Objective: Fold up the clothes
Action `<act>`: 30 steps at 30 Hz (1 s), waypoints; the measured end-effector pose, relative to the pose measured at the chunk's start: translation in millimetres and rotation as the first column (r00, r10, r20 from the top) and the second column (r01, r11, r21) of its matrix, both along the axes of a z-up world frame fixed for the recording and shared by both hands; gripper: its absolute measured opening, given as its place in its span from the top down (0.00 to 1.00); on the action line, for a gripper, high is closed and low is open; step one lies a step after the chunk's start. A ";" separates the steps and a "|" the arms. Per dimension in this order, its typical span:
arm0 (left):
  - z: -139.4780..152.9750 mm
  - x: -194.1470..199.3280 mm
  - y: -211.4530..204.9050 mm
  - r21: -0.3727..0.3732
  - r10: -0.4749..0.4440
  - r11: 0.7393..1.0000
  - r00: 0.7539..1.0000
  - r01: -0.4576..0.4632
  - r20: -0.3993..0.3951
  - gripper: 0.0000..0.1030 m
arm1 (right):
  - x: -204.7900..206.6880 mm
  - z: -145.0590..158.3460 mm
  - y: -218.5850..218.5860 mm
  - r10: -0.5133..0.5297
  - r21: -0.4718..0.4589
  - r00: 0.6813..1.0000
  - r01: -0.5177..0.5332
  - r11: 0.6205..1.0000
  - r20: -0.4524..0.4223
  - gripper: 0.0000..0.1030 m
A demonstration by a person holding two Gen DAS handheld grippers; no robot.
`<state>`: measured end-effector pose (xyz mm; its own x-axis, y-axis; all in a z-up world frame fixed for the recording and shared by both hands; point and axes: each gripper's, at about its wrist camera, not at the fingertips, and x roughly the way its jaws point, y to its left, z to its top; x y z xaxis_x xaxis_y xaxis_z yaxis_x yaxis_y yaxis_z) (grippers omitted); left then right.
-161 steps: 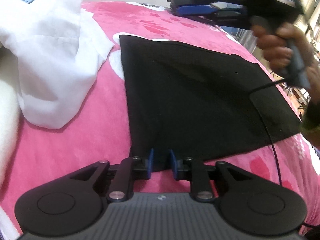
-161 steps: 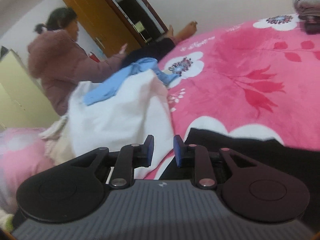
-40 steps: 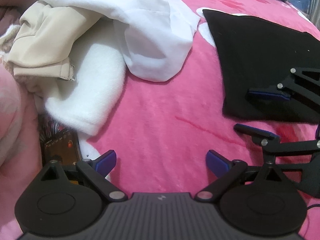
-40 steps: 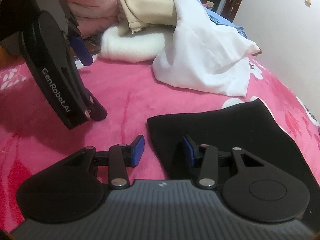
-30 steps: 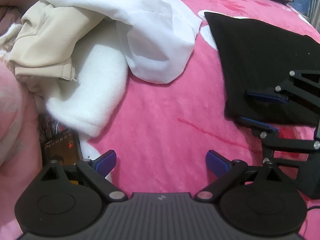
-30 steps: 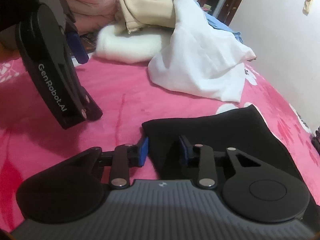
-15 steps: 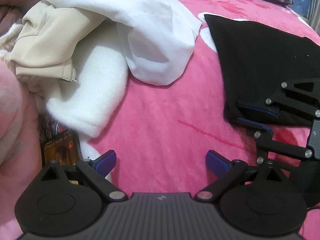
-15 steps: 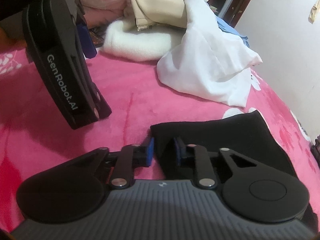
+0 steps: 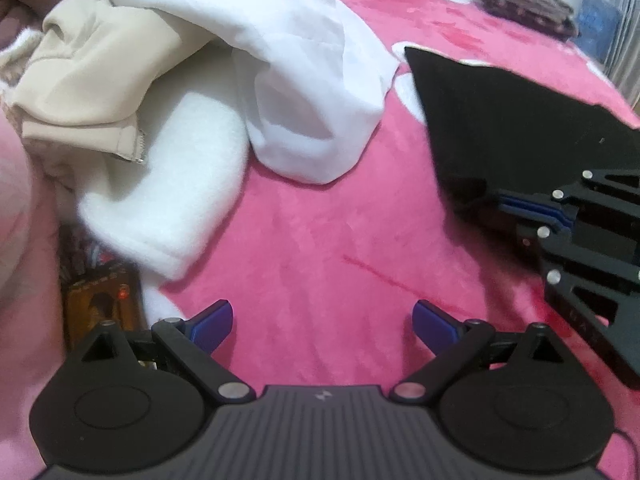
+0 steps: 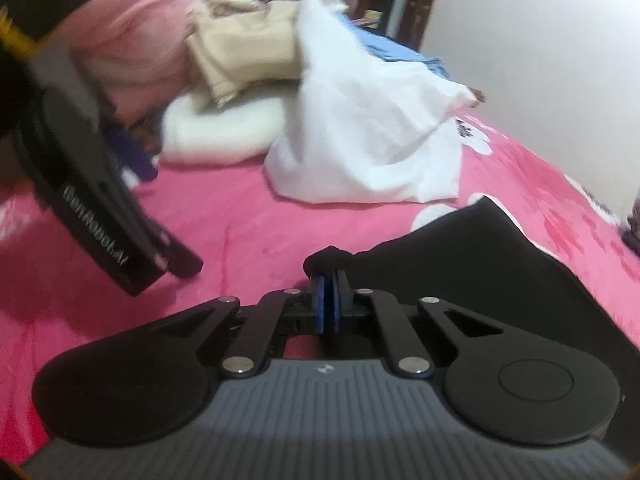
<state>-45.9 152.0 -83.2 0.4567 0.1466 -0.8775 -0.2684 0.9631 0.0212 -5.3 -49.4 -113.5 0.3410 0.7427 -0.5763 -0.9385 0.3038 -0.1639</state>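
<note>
jaws of left gripper (image 10: 132, 152), probably lettered "genrobot.ai", open.

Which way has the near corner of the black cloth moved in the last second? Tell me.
Yes. The black cloth's near corner has lifted off the pink blanket, pinched in the right tongs, whose jaws have just closed on it.

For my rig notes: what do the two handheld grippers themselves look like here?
Both match: the left gripper and right gripper have matte black linkage arms with silver pivot pins, blue finger pads, round black discs either side and a ribbed grey body. White lettering runs along the left gripper's side in the right wrist view, too blurred to read.
</note>
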 end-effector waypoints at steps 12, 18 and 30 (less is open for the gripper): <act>22.9 31.1 39.0 -0.307 0.105 0.950 0.986 -0.061 0.129 0.06 | 36.9 24.3 -34.7 -0.148 0.152 0.971 0.178 0.972 -0.187 0.98; 22.5 57.5 46.2 -0.494 0.122 0.869 0.983 -0.038 0.139 0.16 | 43.3 24.3 -42.8 -0.164 0.177 0.961 0.205 0.963 -0.223 0.98; -22.7 118.3 53.1 -0.742 0.145 0.664 0.989 -0.090 0.010 0.21 | 45.4 29.7 -47.6 -0.145 0.205 0.959 0.197 0.959 -0.244 0.98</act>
<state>72.4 205.1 -105.9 0.5390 -0.4797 -0.6923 -0.3544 0.6164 -0.7031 40.1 -97.0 -83.8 0.3557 0.8034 -0.4774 -0.8736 0.4673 0.1355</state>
